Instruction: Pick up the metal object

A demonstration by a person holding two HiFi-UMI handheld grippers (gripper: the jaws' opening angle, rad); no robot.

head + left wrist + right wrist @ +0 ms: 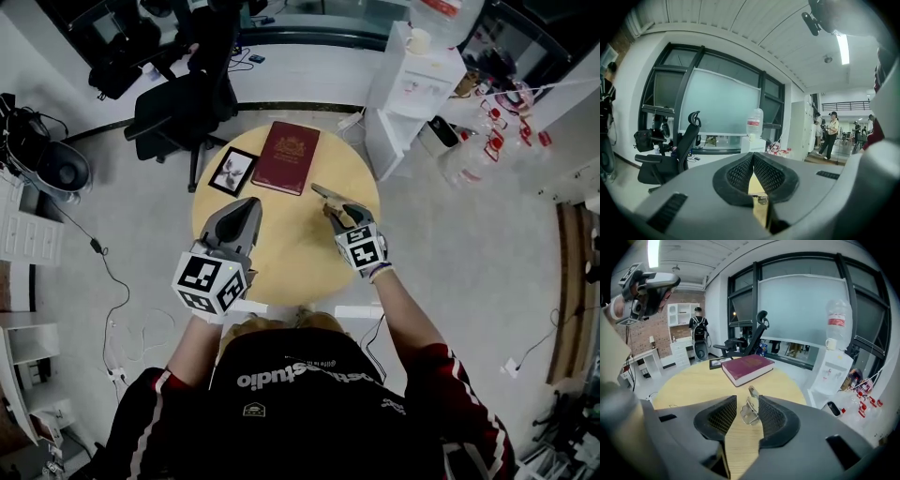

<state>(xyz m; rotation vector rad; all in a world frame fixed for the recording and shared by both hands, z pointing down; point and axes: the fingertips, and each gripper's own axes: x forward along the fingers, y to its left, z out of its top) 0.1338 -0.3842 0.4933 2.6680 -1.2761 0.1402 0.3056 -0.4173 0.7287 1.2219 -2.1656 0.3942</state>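
— Shiny bent metal object (749,411) is lying on the round pale wooden surface (693,380), between the right gripper's (747,401) parted jaws, ungripped.
— Noted. Its thin, uneven shape is risking a skewed pinch, then pivoting or slipping out on lifting.

1. The head view is looking steeply down from well above the person, holding the whole round table (291,234) at the middle of the frame.
2. The left gripper view is riding on the left gripper (753,157), facing almost level and slightly upward toward the glass wall. It is catching only a sliver of table between the pads.
3. The right gripper view is riding on the right gripper (747,401), sitting low and near the tabletop and facing across it toward the red book (747,367).
4. The head and right gripper views are sharing the tabletop, the book and the picture frame (232,171).
5. All three views are sharing the office chair (670,159); both gripper views are sharing the water bottle (754,123).
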